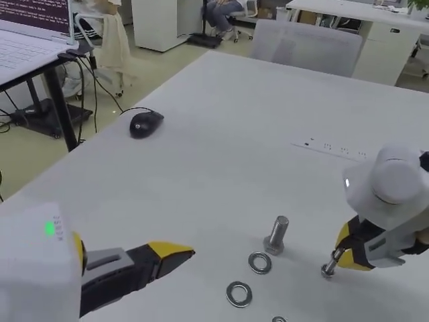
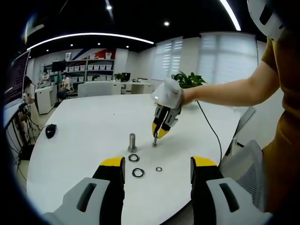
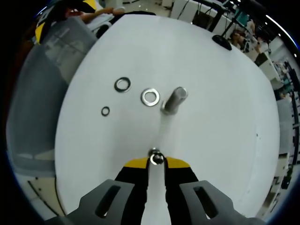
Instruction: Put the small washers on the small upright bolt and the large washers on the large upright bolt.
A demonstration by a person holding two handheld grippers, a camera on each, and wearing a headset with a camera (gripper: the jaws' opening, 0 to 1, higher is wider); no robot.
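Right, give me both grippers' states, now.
Left gripper: open, empty.
Right gripper: closed at the top of the small bolt; what it grips cannot be told.

Bright office, white desks (image 1: 375, 13), shelving (image 2: 89, 69)

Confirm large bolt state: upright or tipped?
Upright. The large bolt stands on end on the table; head and left gripper views show its shaft vertical.

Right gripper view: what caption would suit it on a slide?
Right gripper pinches the small bolt; large bolt, two large washers, one small washer wait beyond.
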